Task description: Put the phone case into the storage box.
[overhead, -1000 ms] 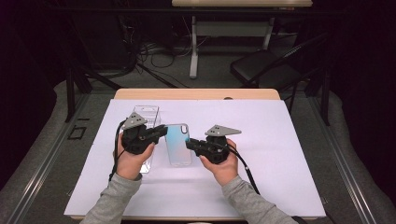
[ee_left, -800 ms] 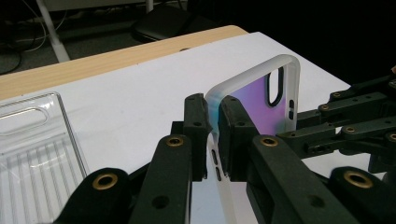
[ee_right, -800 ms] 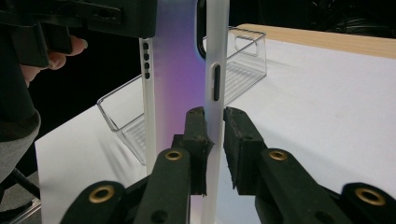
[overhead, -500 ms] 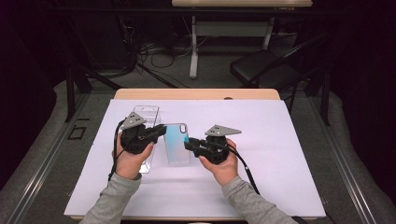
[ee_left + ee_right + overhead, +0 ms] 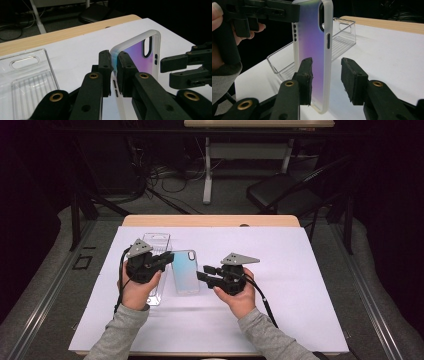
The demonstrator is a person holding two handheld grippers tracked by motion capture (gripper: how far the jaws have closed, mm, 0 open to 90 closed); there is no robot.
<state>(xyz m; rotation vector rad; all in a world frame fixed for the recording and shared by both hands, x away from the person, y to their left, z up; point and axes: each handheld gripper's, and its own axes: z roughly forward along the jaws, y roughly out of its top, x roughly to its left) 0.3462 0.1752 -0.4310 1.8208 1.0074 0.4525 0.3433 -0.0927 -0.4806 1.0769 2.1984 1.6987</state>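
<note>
An iridescent phone case (image 5: 186, 272) with a frosted rim lies in the middle of the white sheet, between both grippers. My left gripper (image 5: 167, 259) is shut on the case's left long edge near the camera cutout. In the left gripper view the jaws pinch the rim (image 5: 113, 56) of the case (image 5: 136, 53). My right gripper (image 5: 202, 272) stands open at the case's other long edge. In the right gripper view its jaws (image 5: 327, 66) straddle that rim of the case (image 5: 312, 45) without touching it. The case looks tipped up off the sheet.
A clear plastic packaging tray (image 5: 156, 245) lies just left of the case, partly under my left hand; it is also in the left gripper view (image 5: 25, 75) and the right gripper view (image 5: 337, 42). The white sheet (image 5: 300, 270) covers a wooden table (image 5: 210, 220).
My right gripper has edged left, so its open jaws now sit around the case's right rim. The left gripper stays shut on the case.
</note>
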